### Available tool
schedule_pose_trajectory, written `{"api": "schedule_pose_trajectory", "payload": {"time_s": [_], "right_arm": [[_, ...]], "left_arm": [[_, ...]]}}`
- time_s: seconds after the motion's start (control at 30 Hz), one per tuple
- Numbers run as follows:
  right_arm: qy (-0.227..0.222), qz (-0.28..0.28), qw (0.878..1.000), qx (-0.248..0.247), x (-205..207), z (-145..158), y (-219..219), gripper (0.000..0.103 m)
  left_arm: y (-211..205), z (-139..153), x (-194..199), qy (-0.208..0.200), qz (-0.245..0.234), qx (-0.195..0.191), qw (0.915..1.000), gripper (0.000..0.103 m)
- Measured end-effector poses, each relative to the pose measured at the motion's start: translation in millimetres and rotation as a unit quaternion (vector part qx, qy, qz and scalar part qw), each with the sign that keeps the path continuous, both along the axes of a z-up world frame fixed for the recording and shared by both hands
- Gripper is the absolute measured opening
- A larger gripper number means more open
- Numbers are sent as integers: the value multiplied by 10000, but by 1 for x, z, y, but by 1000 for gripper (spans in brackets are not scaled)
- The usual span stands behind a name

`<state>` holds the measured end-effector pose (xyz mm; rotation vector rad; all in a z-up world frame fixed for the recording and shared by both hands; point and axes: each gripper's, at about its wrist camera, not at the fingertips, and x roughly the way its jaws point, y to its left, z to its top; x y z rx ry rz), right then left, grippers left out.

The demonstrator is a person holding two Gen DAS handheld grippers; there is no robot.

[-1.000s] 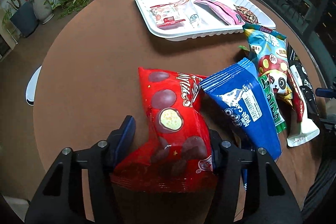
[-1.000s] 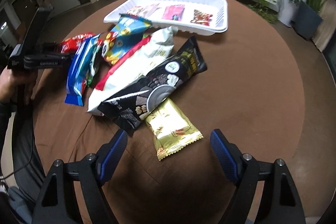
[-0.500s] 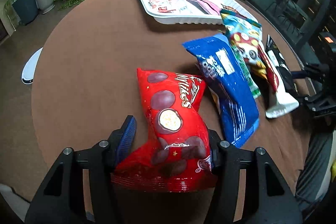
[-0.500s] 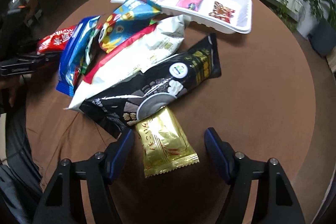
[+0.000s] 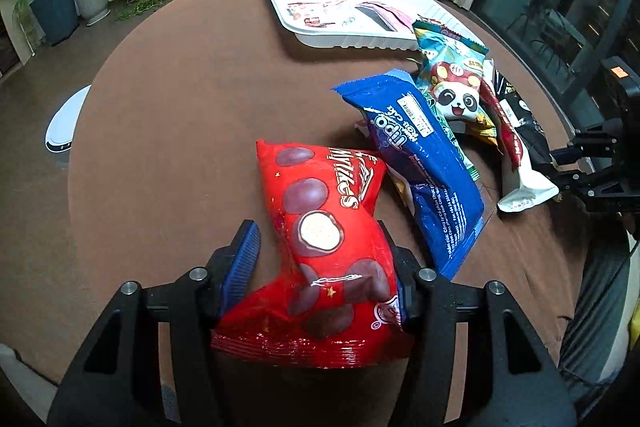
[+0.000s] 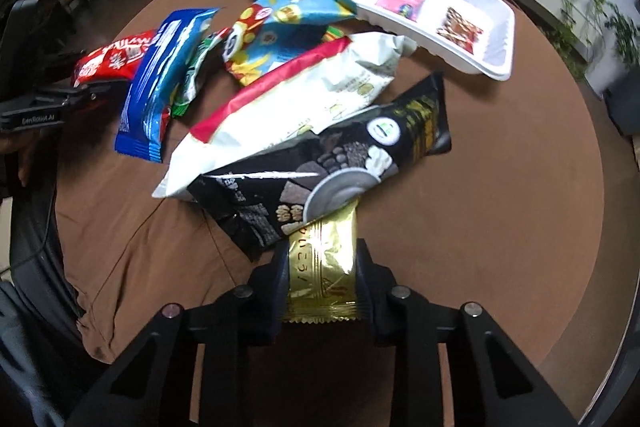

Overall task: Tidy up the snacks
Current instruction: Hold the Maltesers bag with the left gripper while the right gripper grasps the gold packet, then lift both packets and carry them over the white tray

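Right wrist view: the right gripper (image 6: 322, 269) has just been closing and its jaws now pinch the gold packet (image 6: 324, 267) by its long sides, with the crimped near end sticking out toward six o'clock. The packet's long axis runs from six to twelve, in line with the fingers, and its far end is tucked under the black bag (image 6: 328, 167), which overlaps the white bag with the red edge (image 6: 292, 111). So the relation that matters is this overlap: the packet will likely have to slide back toward six o'clock, or lift clear of the black bag, before it can travel. The white tray (image 6: 496, 67), already holding a few small packets, lies at about one o'clock from this gripper, beyond the pile, and this hand looks the nearer of the two to it. In the left wrist view, the left gripper (image 5: 320, 275) grips the red bag (image 5: 324, 239) at its lower part, the bag rising toward twelve o'clock; the blue bag (image 5: 424, 163) lies just beside it at two o'clock on the brown table (image 5: 180, 107).
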<state>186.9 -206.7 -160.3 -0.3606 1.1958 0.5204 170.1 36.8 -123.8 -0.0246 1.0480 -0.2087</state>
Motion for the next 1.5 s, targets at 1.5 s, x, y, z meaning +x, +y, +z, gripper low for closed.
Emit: {"api": "schedule_pose_trajectory", "payload": {"time_s": [1.5], "right_arm": [[-1014,-2594,9331,2273,62,89,-115,32]], "left_arm": [[44,63,63,-410,382,27,9984,29]]}}
